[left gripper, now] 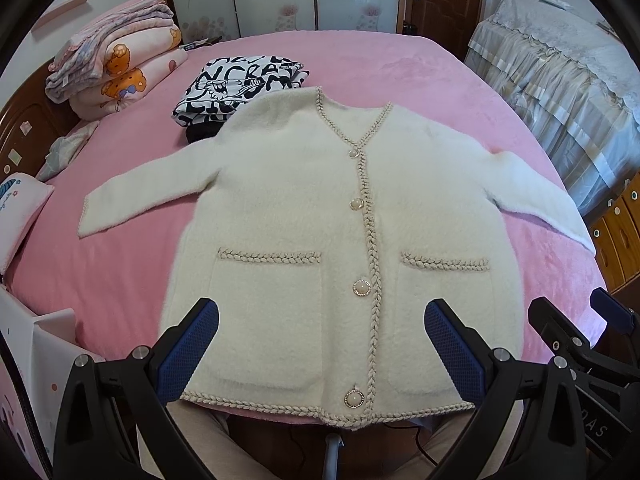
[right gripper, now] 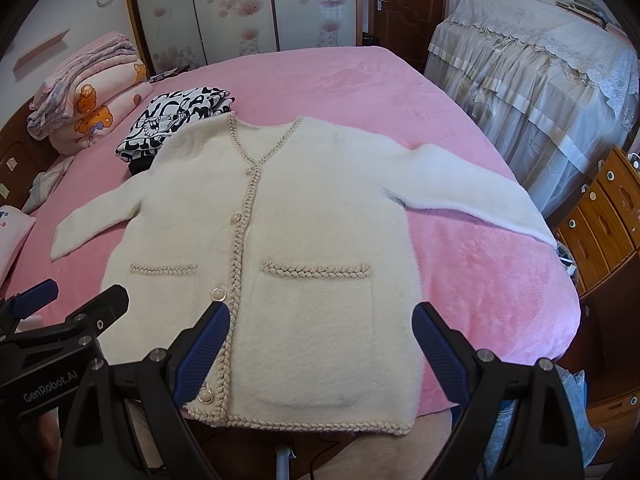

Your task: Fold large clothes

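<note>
A cream fuzzy cardigan with braided trim, pearl buttons and two pockets lies flat and buttoned on the pink bed, sleeves spread to both sides. It also shows in the right wrist view. My left gripper is open, hovering above the hem with nothing between its blue pads. My right gripper is open and empty above the hem's right pocket side. Each gripper shows at the edge of the other's view.
A folded black-and-white printed garment lies behind the cardigan's left shoulder. Stacked quilts and a pillow sit at the left. A lace-covered piece of furniture and wooden drawers stand to the right of the bed.
</note>
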A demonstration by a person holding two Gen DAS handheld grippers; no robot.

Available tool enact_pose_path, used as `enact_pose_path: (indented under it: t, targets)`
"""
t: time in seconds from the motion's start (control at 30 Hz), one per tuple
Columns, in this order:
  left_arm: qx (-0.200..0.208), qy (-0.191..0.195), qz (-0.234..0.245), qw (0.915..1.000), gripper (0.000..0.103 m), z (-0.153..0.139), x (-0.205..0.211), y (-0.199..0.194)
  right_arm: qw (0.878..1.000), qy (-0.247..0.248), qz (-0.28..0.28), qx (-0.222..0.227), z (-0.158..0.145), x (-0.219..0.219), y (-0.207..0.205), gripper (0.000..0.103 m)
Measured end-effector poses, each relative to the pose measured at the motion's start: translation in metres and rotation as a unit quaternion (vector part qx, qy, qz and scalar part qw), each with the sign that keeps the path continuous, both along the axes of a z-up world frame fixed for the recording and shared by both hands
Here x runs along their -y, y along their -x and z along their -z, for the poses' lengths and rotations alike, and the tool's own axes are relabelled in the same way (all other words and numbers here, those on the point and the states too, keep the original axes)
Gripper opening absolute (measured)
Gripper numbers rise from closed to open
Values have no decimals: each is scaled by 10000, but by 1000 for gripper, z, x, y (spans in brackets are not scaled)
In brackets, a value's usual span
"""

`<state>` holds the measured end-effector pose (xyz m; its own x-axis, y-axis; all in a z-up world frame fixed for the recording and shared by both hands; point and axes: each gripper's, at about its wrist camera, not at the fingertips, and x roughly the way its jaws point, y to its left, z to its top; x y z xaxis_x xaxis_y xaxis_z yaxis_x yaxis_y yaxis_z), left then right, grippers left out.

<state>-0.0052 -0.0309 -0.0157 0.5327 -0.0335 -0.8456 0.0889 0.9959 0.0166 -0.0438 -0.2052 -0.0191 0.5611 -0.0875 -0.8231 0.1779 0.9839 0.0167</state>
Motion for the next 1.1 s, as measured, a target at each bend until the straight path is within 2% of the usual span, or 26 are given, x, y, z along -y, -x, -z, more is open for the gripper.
enact_pose_path:
  t: [0.87, 1.1]
  targets:
    - [-13, 31, -35, 10000, 102, 0, 6, -10, 9999, -56, -114, -24, 2, 6, -8, 93]
    - [207, 292, -68, 9993, 102, -5, 8, -28, 9997, 89, -210, 65, 4, 20, -18, 93]
